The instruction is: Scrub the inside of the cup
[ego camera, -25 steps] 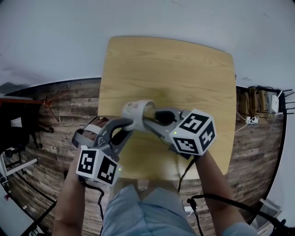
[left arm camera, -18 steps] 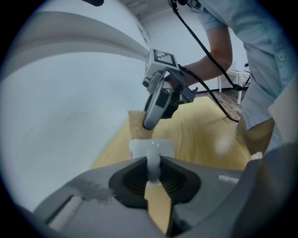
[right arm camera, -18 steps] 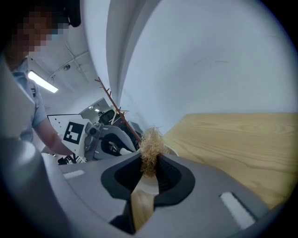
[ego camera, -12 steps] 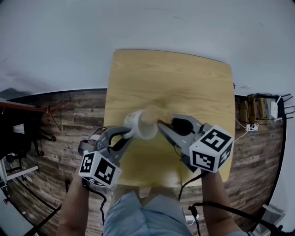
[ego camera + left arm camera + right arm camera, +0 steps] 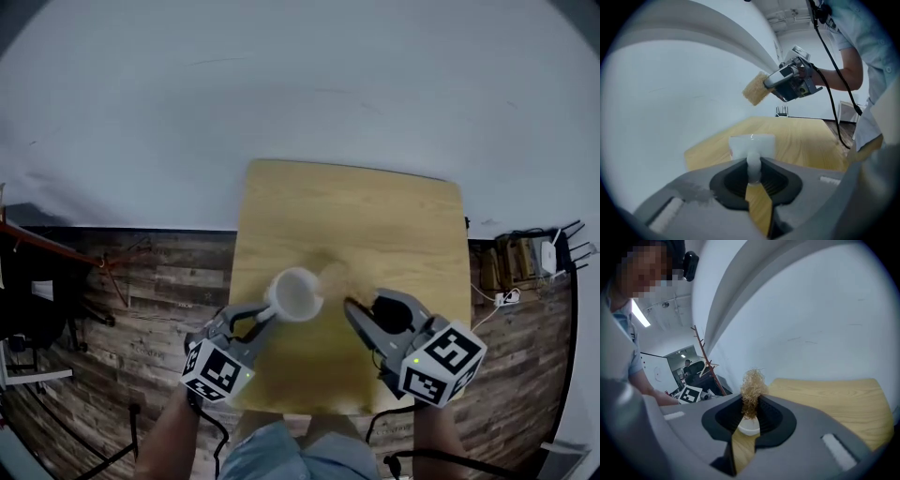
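Note:
A white cup [image 5: 295,293] hangs over the wooden table [image 5: 375,216], its mouth turned up toward the head camera. My left gripper [image 5: 267,314] is shut on the cup's handle [image 5: 753,165]; the cup's body [image 5: 752,144] shows just past the jaws. My right gripper [image 5: 349,302] is shut on a tan fibrous scrubber [image 5: 335,278], which sits just right of the cup's rim and outside it. In the right gripper view the scrubber [image 5: 752,389] sticks up between the jaws and the cup [image 5: 749,426] shows below. From the left gripper view I see the right gripper [image 5: 765,86] with the scrubber [image 5: 756,89] in the air.
The table stands against a white wall [image 5: 281,94], on a dark plank floor [image 5: 141,281]. Cables and a power strip [image 5: 511,246] lie on the floor at the right. A coat stand [image 5: 705,359] and a person far off show in the right gripper view.
The scrubber has come out of the cup and the right gripper has drawn back to the right. The cup has turned its mouth upward, still held by the handle.

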Demonstrator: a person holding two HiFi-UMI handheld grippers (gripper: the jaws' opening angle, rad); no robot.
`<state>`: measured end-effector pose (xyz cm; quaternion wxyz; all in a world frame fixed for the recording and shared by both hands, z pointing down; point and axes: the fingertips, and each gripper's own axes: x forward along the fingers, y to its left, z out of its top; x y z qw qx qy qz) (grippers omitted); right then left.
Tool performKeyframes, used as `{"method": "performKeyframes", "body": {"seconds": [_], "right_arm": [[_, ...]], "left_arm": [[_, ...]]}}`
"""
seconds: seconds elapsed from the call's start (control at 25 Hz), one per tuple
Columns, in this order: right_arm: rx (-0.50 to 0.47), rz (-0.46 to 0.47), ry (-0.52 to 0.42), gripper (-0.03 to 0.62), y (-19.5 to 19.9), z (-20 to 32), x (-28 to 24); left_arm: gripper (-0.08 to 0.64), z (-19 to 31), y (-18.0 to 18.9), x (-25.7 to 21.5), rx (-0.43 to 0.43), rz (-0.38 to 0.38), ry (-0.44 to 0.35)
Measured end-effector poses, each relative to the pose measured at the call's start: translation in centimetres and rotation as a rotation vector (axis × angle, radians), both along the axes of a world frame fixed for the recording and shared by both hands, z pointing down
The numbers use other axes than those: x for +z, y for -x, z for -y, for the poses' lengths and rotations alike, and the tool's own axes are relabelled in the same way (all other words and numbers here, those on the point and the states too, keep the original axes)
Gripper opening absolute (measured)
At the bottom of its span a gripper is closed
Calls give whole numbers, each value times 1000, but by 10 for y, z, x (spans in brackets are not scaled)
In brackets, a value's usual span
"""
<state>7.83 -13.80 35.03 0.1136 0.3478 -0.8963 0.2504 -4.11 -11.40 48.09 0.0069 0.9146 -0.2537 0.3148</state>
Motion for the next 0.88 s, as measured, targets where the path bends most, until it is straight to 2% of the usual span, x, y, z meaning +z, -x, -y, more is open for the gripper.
{"method": "performKeyframes", "body": {"seconds": [0.2, 0.36, 0.52, 0.68, 0.88], "right_arm": [[96, 1, -53, 72, 2, -14, -17], [121, -17, -64, 72, 8, -29, -22], [135, -40, -72, 72, 7, -37, -26], [150, -50, -82, 74, 6, -39, -26], [152, -30, -101, 74, 6, -42, -27]], "left_arm": [[73, -2, 12, 17, -30, -66, 47], [74, -4, 21, 35, -59, -78, 69], [76, -13, 23, 45, -49, -73, 95], [102, -18, 29, 41, -70, -84, 124], [104, -33, 53, 14, -122, -97, 128]]}}
